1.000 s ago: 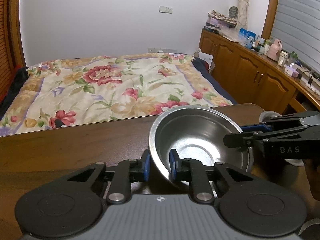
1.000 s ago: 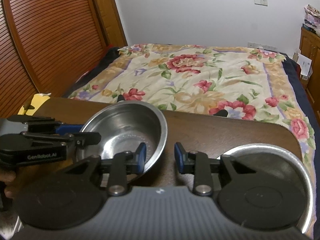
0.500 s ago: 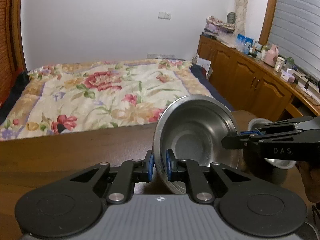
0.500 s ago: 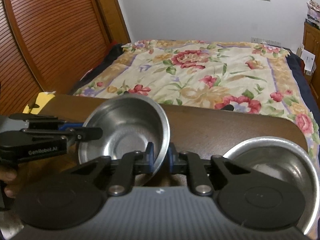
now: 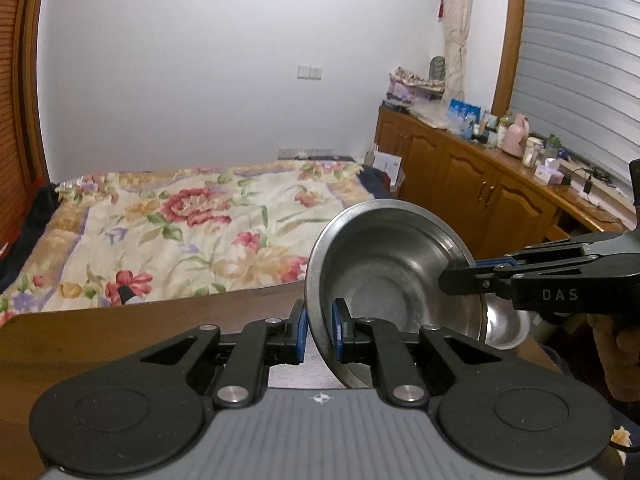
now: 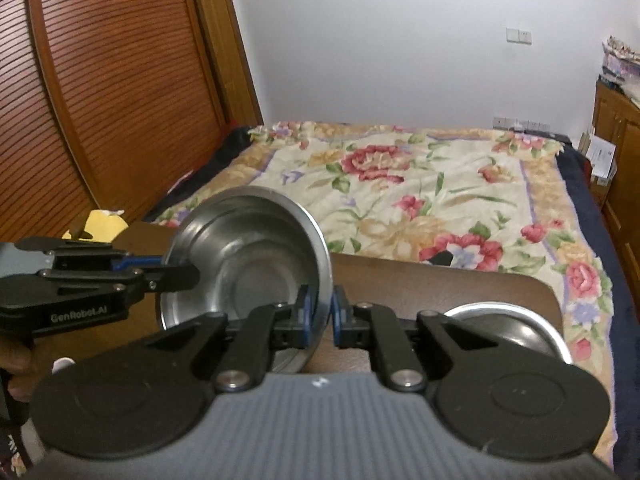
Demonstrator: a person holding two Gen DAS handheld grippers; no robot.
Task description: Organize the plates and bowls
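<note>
Both grippers, left gripper (image 5: 319, 330) and right gripper (image 6: 320, 316), are pinching opposite rims of the tilted steel bowl (image 5: 394, 270) hanging between them, second bowl (image 6: 516, 328) sitting right of the right claw.

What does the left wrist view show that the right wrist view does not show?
Only the left wrist view shows the wooden cabinet along the wall, with bottles and boxes on its top, and the curtain.

Only the right wrist view shows the slatted wooden door and a yellow object at the table's far left corner.

Both show the steel bowl, tilted and gripped at opposite rims by the left gripper and the right gripper, a second steel bowl on the table, and the floral bed.
</note>
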